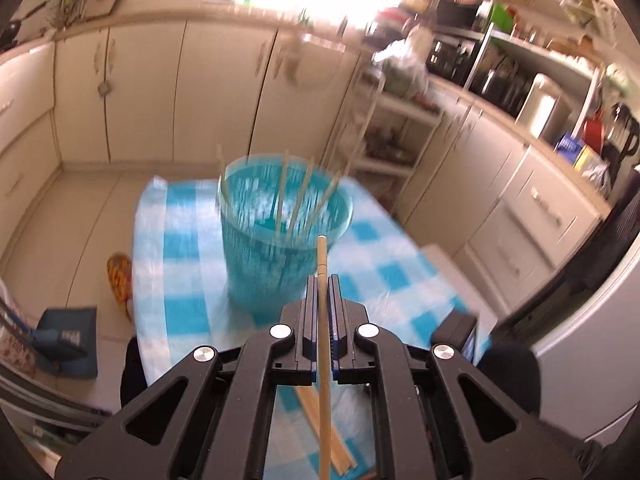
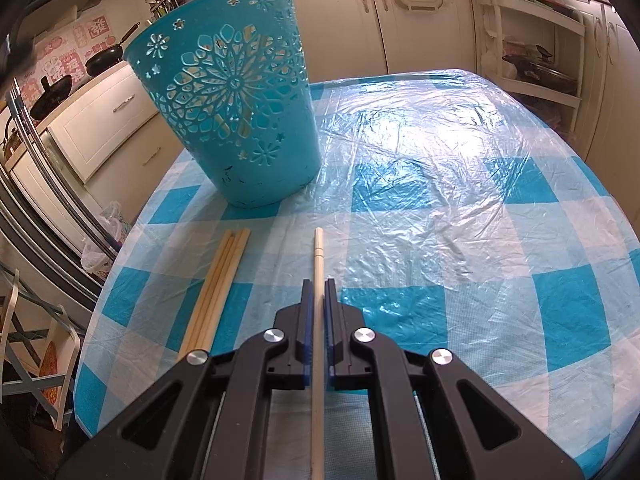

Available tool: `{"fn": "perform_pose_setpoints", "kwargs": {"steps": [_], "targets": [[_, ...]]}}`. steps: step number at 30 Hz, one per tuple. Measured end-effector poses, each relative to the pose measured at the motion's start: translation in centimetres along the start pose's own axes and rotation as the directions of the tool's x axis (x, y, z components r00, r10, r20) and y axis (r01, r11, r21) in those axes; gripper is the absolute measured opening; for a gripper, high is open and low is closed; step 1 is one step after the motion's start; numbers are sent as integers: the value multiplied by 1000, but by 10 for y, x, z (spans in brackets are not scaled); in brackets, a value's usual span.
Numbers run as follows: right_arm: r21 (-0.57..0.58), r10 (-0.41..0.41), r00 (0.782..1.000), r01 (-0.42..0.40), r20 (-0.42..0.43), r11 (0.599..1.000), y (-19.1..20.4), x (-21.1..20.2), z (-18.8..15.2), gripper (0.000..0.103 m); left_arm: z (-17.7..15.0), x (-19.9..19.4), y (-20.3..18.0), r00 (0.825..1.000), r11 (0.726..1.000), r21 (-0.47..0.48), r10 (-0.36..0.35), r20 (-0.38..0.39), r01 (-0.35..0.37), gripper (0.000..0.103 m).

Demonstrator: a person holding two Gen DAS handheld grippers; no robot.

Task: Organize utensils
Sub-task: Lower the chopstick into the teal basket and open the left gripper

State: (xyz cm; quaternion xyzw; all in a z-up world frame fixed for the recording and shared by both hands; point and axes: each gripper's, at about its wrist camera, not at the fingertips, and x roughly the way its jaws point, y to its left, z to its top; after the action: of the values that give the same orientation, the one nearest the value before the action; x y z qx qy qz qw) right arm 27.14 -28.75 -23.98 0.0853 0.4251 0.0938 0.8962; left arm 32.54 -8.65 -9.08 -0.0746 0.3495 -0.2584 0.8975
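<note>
Chopstick [image 2: 318, 264] pale, slender; basket [image 2: 236, 92] turquoise, floral cutouts.

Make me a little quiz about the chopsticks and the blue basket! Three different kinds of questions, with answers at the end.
1. True or false: the left gripper is shut on a chopstick.
2. Where do the loose chopsticks lie? A) inside the basket B) on the tablecloth, beside the right gripper C) on the floor
3. Fill in: the basket stands ___ on the table.

Key
1. True.
2. B.
3. Upright; some chopsticks already stand inside it.
</note>
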Motion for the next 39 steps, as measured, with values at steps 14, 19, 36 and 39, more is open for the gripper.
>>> {"fn": "perform_pose_setpoints", "kwargs": {"steps": [14, 19, 36, 39], "targets": [[19, 16, 1000, -16, -1, 1000, -3, 0, 1, 6, 124, 36, 4, 894, 988, -123, 136, 427, -92, 5], [25, 22, 1000, -22, -2, 999, -4, 1, 1, 6, 127, 69, 20, 880, 976, -175, 197, 431, -133, 5], [26, 27, 1000, -27, -6, 999, -5, 1, 2, 6, 64, 71, 26, 898, 958, -99, 288, 331, -271, 53], [22, 25, 1000, -25, -6, 999, -4, 1, 1, 6, 44, 45, 36, 880, 947, -124, 321, 349, -297, 61]]}}
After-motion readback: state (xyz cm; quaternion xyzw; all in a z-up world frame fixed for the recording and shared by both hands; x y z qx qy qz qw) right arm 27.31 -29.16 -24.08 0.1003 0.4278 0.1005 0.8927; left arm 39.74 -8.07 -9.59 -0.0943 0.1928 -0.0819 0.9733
